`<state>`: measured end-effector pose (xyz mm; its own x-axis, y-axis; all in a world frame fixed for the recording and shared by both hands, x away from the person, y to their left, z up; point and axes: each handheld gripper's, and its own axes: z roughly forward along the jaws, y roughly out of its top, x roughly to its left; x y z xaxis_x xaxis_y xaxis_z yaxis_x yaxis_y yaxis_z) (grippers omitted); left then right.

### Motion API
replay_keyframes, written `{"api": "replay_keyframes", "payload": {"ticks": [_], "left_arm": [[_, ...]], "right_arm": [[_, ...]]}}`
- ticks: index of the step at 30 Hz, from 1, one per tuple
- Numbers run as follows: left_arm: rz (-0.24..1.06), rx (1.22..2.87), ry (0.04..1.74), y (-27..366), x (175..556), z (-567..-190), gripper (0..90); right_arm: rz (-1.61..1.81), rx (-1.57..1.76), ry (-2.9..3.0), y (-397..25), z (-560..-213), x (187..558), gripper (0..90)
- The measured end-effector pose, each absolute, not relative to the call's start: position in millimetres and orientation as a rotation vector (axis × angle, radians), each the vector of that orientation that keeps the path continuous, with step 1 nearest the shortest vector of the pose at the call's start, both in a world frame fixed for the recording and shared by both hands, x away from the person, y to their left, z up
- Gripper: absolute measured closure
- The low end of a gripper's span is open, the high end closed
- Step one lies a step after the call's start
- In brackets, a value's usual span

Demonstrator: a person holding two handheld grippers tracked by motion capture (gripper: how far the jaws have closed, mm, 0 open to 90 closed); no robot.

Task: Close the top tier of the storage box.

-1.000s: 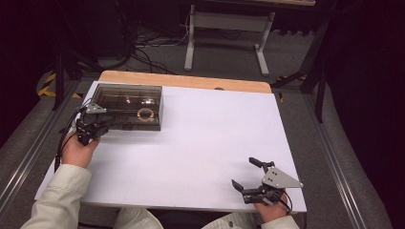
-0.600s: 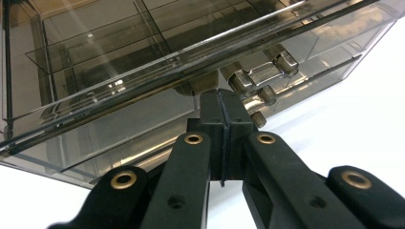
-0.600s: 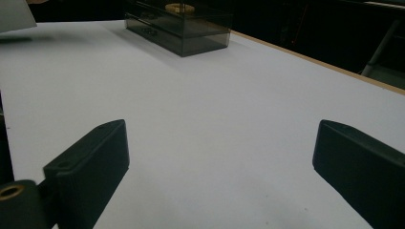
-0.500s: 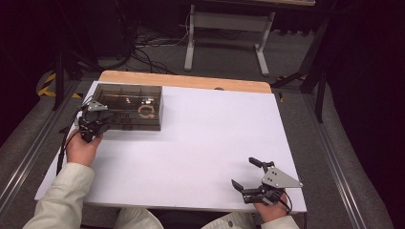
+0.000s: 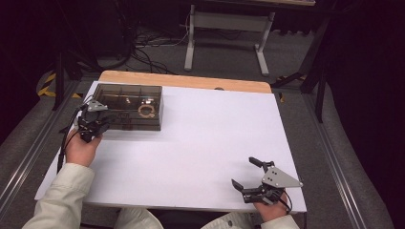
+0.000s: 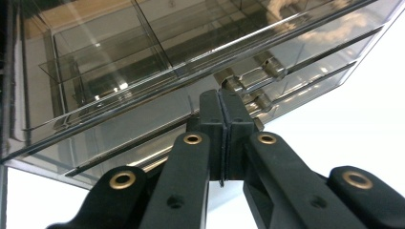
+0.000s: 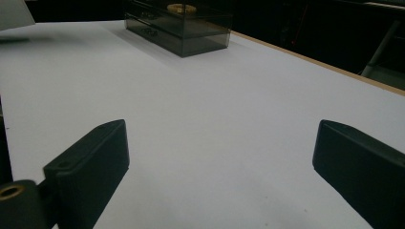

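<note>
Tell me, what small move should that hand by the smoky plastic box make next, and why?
Probably a gentle lift or pull at the latch. The left gripper, jaws shut, has its tips right at the metal clasp on the front of the closed box, so opening it looks next. The right gripper sits open, far off.

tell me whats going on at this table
A person is working on a smoky clear plastic box with inner compartments at the far left of the white table. The left gripper, jaws closed together, sits against the small latch on the box's front edge. A tan ring-shaped item lies inside the box. The right gripper rests open near the table's near right corner, holding nothing.
</note>
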<state>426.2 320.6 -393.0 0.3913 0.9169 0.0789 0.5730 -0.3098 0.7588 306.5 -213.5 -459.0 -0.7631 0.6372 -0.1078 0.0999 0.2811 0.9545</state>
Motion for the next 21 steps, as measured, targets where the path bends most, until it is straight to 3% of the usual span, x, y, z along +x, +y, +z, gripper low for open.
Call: {"api": "replay_keyframes", "payload": {"ticks": [8, 21], "left_arm": [[0.677, 1.997, 1.226, 317, 414, -381, 81.0], [0.591, 1.919, 1.009, 314, 382, -357, 49.2]], "right_arm": [[1.502, 0.653, 2.084, -212, -459, 308, 5.5], [1.503, 0.648, 2.086, -211, -458, 309, 5.5]]}}
